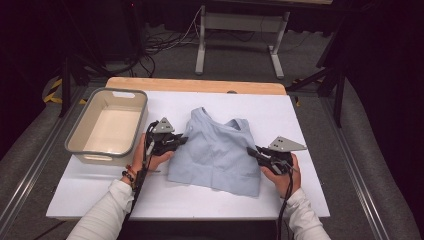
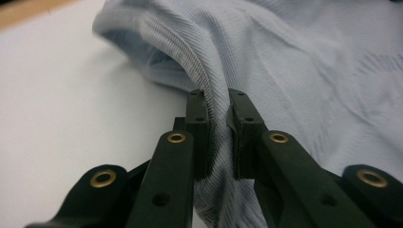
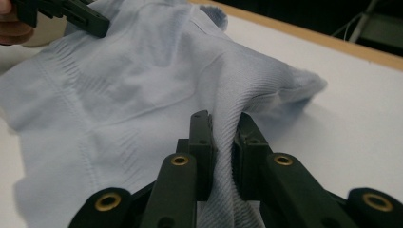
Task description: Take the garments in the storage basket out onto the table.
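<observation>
A light blue ribbed crop top (image 1: 215, 152) lies spread on the white table (image 1: 300, 125), straps toward the far side. My left gripper (image 1: 183, 140) is shut on the top's left side edge below the armhole; in the left gripper view the ribbed fabric (image 2: 294, 61) is pinched between the two black jaws of the left gripper (image 2: 218, 102). My right gripper (image 1: 251, 151) is shut on the top's right side edge; the right gripper view shows that fabric (image 3: 119, 95) bunched between the right gripper (image 3: 223, 123) jaws. The left gripper (image 3: 71, 14) shows far off there too.
A beige plastic bin (image 1: 107, 125), nothing in it, stands on the table's left side beside my left hand. A wooden strip (image 1: 195, 85) runs along the table's far edge. Cables and a white frame's legs (image 1: 240, 35) are on the floor beyond.
</observation>
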`<state>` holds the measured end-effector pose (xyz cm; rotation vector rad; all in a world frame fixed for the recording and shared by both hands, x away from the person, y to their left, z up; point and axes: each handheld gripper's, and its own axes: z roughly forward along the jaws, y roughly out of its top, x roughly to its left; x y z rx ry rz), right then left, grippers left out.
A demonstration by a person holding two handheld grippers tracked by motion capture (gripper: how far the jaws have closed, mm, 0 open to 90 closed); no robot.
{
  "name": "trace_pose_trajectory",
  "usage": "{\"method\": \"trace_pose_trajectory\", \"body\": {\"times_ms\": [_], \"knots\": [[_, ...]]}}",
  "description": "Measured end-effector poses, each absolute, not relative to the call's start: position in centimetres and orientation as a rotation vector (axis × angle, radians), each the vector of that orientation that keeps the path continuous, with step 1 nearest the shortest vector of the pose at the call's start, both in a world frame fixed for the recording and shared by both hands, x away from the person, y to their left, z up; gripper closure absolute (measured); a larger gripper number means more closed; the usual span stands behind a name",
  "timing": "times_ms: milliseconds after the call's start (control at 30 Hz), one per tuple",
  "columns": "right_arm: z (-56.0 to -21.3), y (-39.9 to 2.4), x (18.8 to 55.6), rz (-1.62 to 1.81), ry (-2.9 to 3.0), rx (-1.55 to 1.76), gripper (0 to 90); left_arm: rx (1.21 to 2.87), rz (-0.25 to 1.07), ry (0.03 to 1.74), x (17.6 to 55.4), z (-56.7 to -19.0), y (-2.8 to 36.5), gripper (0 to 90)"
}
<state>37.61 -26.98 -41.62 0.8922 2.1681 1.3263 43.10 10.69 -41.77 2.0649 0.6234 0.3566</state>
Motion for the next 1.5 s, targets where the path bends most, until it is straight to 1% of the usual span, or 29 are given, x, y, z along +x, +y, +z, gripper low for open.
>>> {"method": "trace_pose_trajectory", "body": {"times_ms": [100, 200, 233, 333, 367, 400, 533, 600, 633, 700, 767, 800, 833, 867, 933, 1000, 1133, 1167, 1300, 1333, 1367, 1433, 1467, 1500], "knots": [[-40.9, -26.5, 36.1, 1.321, 2.192, 0.792, 79.9, 2.106, 0.384, 0.536, 41.1, -41.0, 10.5, 80.9], [-40.9, -25.7, 34.7, 1.301, 2.256, 0.686, 79.7, 2.139, 0.386, 0.474, 39.4, -41.2, 10.6, 80.9], [-41.3, -25.2, 34.0, 1.285, 2.305, 0.641, 79.7, 2.168, 0.377, 0.436, 38.4, -41.4, 10.8, 80.9], [-42.0, -24.7, 33.5, 1.252, 2.358, 0.607, 79.7, 2.207, 0.369, 0.406, 37.4, -41.9, 10.8, 80.9], [-42.9, -24.3, 33.1, 1.215, 2.414, 0.589, 79.5, 2.247, 0.363, 0.384, 36.7, -42.6, 10.7, 80.9], [-42.9, -24.3, 33.1, 1.215, 2.414, 0.589, 79.5, 2.247, 0.363, 0.384, 36.7, -42.6, 10.7, 80.9], [-44.4, -23.6, 32.5, 1.175, 2.499, 0.582, 78.1, 2.341, 0.354, 0.364, 36.2, -44.4, 10.1, 80.9], [-44.9, -23.2, 32.4, 1.127, 2.528, 0.559, 76.0, 2.362, 0.335, 0.362, 36.3, -45.0, 9.8, 80.9], [-45.0, -23.0, 32.4, 1.122, 2.526, 0.555, 73.0, 2.358, 0.33, 0.36, 36.4, -45.0, 9.8, 80.9], [-44.9, -23.0, 32.5, 1.14, 2.521, 0.566, 68.4, 2.358, 0.326, 0.358, 36.6, -44.9, 9.9, 80.9], [-44.4, -23.5, 32.7, 1.183, 2.494, 0.588, 61.2, 2.361, 0.307, 0.37, 36.6, -45.0, 10.0, 80.9], [-44.4, -23.5, 32.7, 1.183, 2.494, 0.588, 61.2, 2.361, 0.306, 0.366, 36.6, -45.0, 10.0, 80.9], [-43.7, -23.9, 32.7, 1.214, 2.462, 0.603, 54.7, 2.359, 0.306, 0.359, 36.6, -45.0, 10.0, 80.9], [-43.7, -23.9, 32.7, 1.214, 2.462, 0.603, 54.7, 2.359, 0.306, 0.359, 36.6, -45.0, 10.0, 81.0], [-42.7, -24.6, 32.8, 1.249, 2.419, 0.646, 46.9, 2.363, 0.301, 0.357, 36.7, -44.9, 10.0, 80.9], [-42.1, -25.2, 33.0, 1.253, 2.385, 0.676, 44.1, 2.366, 0.293, 0.363, 36.7, -44.9, 10.1, 81.0], [-40.8, -26.4, 33.2, 1.307, 2.314, 0.733, 43.8, 2.383, 0.287, 0.349, 36.6, -44.5, 10.4, 81.1], [-40.0, -26.9, 33.5, 1.331, 2.292, 0.75, 42.6, 2.388, 0.281, 0.34, 36.5, -44.4, 10.5, 81.1], [-39.1, -27.4, 34.0, 1.333, 2.254, 0.798, 42.0, 2.383, 0.266, 0.344, 36.5, -44.3, 10.9, 81.1], [-38.9, -27.6, 34.4, 1.332, 2.245, 0.821, 42.4, 2.386, 0.265, 0.346, 36.5, -44.3, 10.9, 81.0], [-38.6, -27.6, 35.8, 1.317, 2.232, 0.884, 44.1, 2.385, 0.263, 0.344, 36.5, -44.3, 10.9, 81.0], [-38.5, -27.3, 37.2, 1.327, 2.239, 0.919, 44.3, 2.388, 0.253, 0.343, 36.5, -44.3, 10.7, 80.9], [-38.5, -27.3, 37.2, 1.327, 2.239, 0.919, 44.3, 2.388, 0.253, 0.343, 36.5, -44.3, 10.7, 80.9], [-38.5, -26.9, 38.0, 1.314, 2.24, 0.935, 44.8, 2.386, 0.253, 0.343, 36.6, -44.4, 10.7, 80.9]]}}
